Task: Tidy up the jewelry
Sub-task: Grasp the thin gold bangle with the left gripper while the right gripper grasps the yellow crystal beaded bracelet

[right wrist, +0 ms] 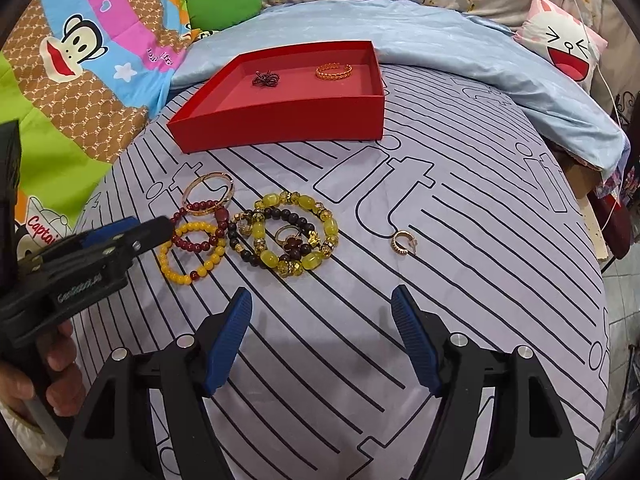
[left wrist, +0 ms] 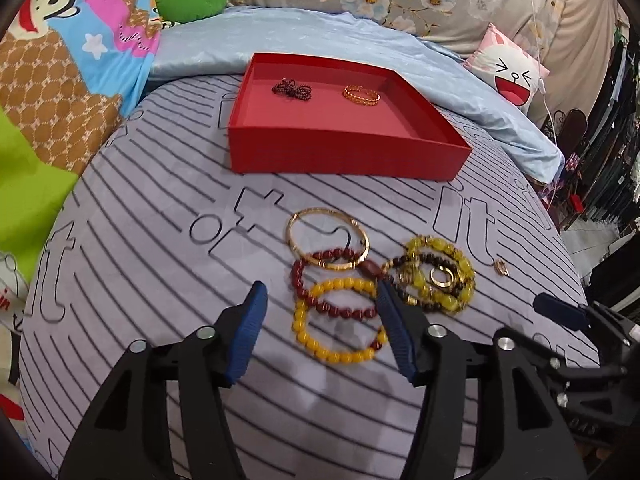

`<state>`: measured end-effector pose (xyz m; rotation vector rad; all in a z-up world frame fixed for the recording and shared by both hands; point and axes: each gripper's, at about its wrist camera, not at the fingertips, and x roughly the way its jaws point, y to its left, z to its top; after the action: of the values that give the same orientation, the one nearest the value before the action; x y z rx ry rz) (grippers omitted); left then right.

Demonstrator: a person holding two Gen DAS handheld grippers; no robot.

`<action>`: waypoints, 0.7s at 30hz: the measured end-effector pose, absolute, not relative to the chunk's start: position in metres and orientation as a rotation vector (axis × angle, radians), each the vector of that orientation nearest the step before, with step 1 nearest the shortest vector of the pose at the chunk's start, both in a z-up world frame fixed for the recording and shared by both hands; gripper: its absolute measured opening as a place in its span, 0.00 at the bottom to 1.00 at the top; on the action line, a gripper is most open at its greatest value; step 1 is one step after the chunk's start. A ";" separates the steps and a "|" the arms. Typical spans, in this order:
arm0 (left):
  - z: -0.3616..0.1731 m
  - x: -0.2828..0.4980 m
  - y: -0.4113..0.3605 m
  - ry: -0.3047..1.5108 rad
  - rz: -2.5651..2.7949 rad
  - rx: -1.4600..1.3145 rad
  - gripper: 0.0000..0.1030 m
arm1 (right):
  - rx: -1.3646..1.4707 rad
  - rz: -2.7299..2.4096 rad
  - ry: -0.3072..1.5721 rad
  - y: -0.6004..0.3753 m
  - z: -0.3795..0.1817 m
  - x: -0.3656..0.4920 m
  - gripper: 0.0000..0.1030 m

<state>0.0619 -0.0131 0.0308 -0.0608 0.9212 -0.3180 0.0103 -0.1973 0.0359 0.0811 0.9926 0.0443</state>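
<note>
Striped bedsheet point(right wrist: 460, 280) | red box point(left wrist: 344, 156): dark bead bracelet point(left wrist: 293, 90), gold chain bracelet point(left wrist: 361, 94)

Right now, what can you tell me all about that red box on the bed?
The red box is a shallow, open tray with no lid, and it looks like stiff cardboard, red inside and out. It sits flat on the striped grey bedsheet, its far side against the rumpled light blue sheet. Inside lie a dark beaded bracelet, bunched up, and an orange-gold chain bangle, set apart from each other. Neither gripper touches it.
</note>
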 end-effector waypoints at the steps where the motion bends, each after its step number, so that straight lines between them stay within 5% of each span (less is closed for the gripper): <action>1: 0.030 0.068 -0.017 0.919 -0.316 -0.053 0.60 | 0.081 0.043 0.992 -0.198 0.036 0.012 0.67; 12: 0.006 0.104 -0.047 0.963 -0.315 0.004 0.60 | 0.099 0.034 1.011 -0.207 0.028 0.031 0.67; 21: 0.008 0.109 -0.045 0.957 -0.358 -0.028 0.52 | 0.104 0.046 1.021 -0.203 0.022 0.043 0.67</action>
<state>0.1085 -0.0454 0.0081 -0.0277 0.9568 -0.3584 0.0431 -0.2025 0.0215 0.1036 1.0213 0.0463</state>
